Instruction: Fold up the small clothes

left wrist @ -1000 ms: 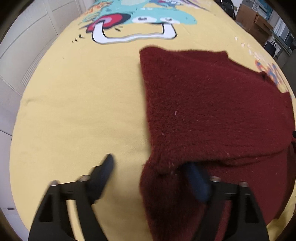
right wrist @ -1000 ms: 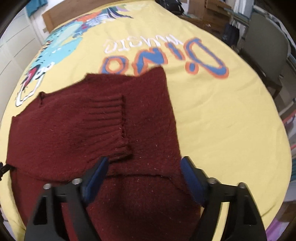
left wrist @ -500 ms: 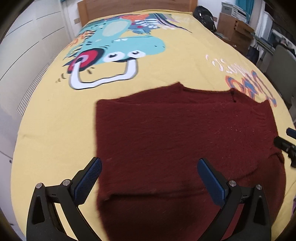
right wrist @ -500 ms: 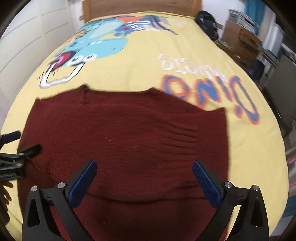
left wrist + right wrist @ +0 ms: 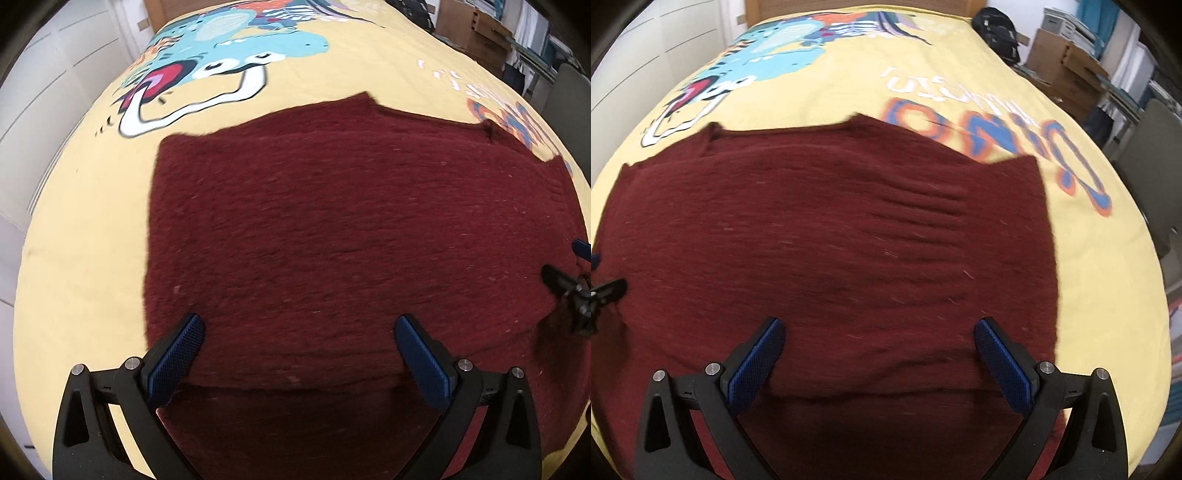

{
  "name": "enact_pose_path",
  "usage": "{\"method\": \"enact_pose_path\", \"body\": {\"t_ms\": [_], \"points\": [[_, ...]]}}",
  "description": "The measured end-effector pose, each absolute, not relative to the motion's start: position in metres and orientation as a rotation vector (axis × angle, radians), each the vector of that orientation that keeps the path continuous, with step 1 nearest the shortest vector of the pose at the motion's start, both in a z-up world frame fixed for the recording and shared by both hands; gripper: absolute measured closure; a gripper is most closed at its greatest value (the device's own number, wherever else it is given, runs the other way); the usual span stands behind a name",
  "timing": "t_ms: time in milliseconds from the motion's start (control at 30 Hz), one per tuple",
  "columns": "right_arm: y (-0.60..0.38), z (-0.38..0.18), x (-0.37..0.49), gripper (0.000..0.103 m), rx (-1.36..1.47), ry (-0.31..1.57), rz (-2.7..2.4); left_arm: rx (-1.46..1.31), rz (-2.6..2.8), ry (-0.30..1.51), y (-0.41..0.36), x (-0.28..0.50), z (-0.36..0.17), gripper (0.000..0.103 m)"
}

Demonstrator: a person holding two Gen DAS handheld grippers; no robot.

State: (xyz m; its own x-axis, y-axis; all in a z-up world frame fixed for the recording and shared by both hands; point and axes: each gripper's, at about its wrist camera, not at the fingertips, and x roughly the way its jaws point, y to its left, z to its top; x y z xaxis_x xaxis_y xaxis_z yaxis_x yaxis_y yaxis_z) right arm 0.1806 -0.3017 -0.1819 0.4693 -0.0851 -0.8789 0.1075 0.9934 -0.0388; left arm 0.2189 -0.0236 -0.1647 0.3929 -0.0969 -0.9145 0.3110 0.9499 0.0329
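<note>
Above the dark red knitted sweater (image 5: 332, 229), left gripper (image 5: 298, 341) and right gripper (image 5: 880, 341) have just spread wide and empty; that fold now lies released.

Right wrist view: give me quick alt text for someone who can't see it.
A dark red knitted sweater lies folded on a yellow bedspread printed with a cartoon dinosaur. The right gripper hangs over its near fold edge, jaws wide open and holding nothing. The left gripper's tip shows at the left edge.
</note>
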Motion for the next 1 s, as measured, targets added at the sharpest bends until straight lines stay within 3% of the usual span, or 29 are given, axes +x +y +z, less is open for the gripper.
{"method": "enact_pose_path", "body": {"t_ms": [333,567,1000], "points": [[-0.335,-0.191,0.173,0.000,0.214,1.108,-0.104,0.188,-0.291,1.135,-0.016,0.215,-0.169,0.001],[-0.327,-0.189,0.180,0.000,0.186,1.177,-0.099,0.146,-0.288,1.126,-0.017,0.207,-0.150,0.001],[-0.305,-0.104,0.083,0.000,0.093,0.983,-0.034,0.100,-0.291,1.068,-0.004,0.145,-0.090,0.001]]}}
